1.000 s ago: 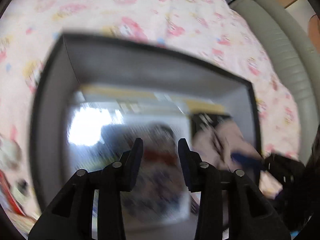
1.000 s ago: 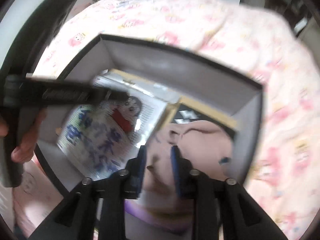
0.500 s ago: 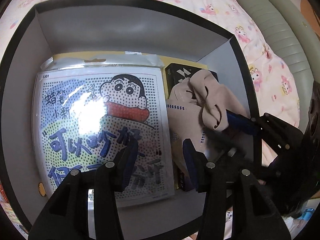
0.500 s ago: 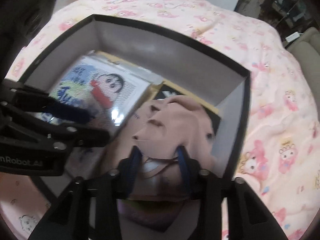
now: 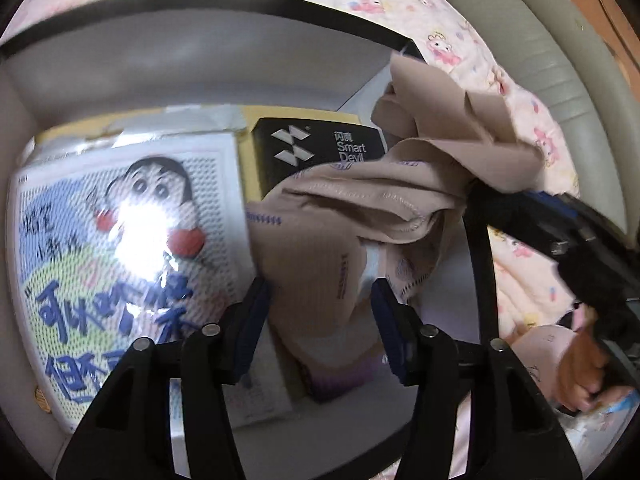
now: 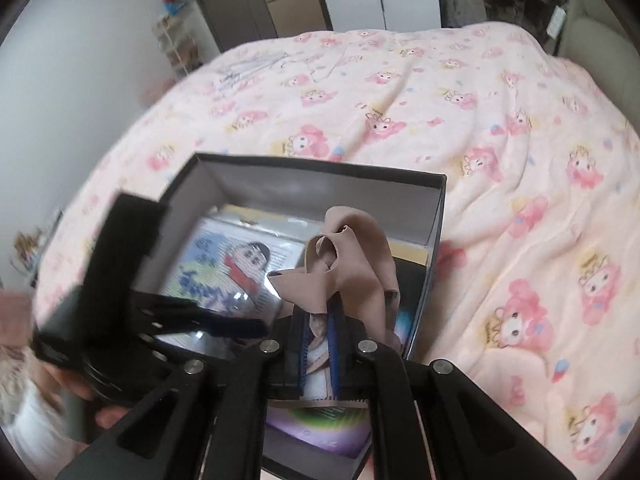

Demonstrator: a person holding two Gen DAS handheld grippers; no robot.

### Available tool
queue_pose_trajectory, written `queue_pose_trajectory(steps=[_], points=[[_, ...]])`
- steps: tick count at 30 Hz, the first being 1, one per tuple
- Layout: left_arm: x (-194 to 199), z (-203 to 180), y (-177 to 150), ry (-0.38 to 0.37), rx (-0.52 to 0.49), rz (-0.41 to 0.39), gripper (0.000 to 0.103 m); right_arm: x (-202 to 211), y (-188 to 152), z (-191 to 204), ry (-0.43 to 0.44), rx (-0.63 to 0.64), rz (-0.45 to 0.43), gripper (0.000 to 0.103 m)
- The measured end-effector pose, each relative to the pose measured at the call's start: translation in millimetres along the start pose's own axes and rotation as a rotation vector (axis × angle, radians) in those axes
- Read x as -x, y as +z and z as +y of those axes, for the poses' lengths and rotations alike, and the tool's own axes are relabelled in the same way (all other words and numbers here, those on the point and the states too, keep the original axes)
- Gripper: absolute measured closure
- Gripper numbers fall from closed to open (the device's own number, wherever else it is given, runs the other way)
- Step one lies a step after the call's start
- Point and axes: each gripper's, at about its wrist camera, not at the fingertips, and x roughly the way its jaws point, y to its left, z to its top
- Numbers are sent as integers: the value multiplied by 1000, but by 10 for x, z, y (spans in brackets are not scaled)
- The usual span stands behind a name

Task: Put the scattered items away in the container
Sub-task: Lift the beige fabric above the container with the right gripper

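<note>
My right claw [image 6: 320, 344] just closed, now clamped on the beige cloth [image 6: 352, 256] w/ it over the box's [image 6: 320, 188] right side. Left claw [image 5: 318, 312] apart, cloth between, pads not pressing.

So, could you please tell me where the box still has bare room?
Little: a grey strip of box floor along the near wall, below the cartoon sheet. The right side is crowded: beige cloth, pinched in the right gripper, piles over the black carton.

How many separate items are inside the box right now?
3 visible: cartoon packet flat on the left, black Smart Devil carton at back, beige cloth pinched by the right tool. More may lie underneath.
</note>
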Motion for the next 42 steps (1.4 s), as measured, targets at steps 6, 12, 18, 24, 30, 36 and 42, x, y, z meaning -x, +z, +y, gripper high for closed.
queue_pose_trajectory(steps=[6, 12, 18, 24, 30, 36, 42], points=[[346, -76, -99, 38, -57, -120, 103, 263, 102, 114, 118, -4, -119, 97], [764, 34, -76, -123, -40, -220, 99, 448, 338, 277, 163, 39, -182, 97], [462, 199, 31, -115, 79, -167, 23, 462, 524, 337, 331, -36, -192, 97], [484, 535, 60, -80, 232, -212, 23, 403, 373, 377, 379, -25, -175, 97], [696, 671, -6, -174, 230, -326, 63, 425, 259, 291, 491, -53, -151, 97], [789, 540, 2, 22, 120, -290, 96, 366, 278, 215, 204, -34, -168, 97], [760, 480, 592, 238, -8, -227, 88, -154, 337, 20, -58, -46, 36, 97]])
